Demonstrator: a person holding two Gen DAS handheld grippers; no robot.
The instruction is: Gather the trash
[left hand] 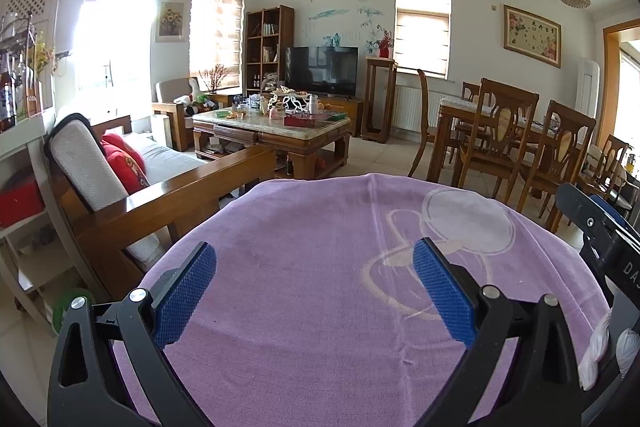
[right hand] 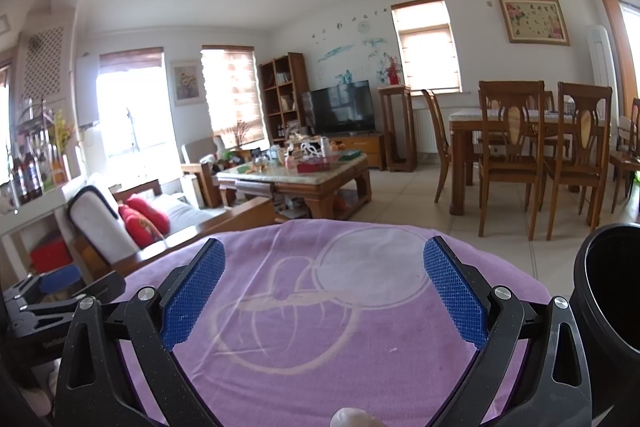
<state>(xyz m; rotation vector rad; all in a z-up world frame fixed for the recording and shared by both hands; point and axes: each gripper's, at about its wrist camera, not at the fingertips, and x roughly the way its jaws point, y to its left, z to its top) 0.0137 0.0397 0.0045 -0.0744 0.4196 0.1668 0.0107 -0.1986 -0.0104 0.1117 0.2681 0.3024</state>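
My left gripper (left hand: 316, 263) is open and empty, its blue pads spread wide above a purple cloth (left hand: 320, 307) with a pale printed figure. My right gripper (right hand: 324, 259) is also open and empty above the same purple cloth (right hand: 320, 327). A black bin (right hand: 612, 291) stands at the right edge of the right wrist view, beside the right gripper. A crumpled white thing (left hand: 596, 351), perhaps tissue, shows at the lower right of the left wrist view. A small pale lump (right hand: 352, 419) lies at the bottom edge of the right wrist view.
A wooden sofa (left hand: 160, 195) with red cushions stands to the left. A cluttered coffee table (left hand: 272, 127) is beyond the cloth, with a TV (left hand: 320, 71) behind it. A dining table and chairs (left hand: 520, 143) stand to the right. The right gripper's body (left hand: 608, 239) shows at right.
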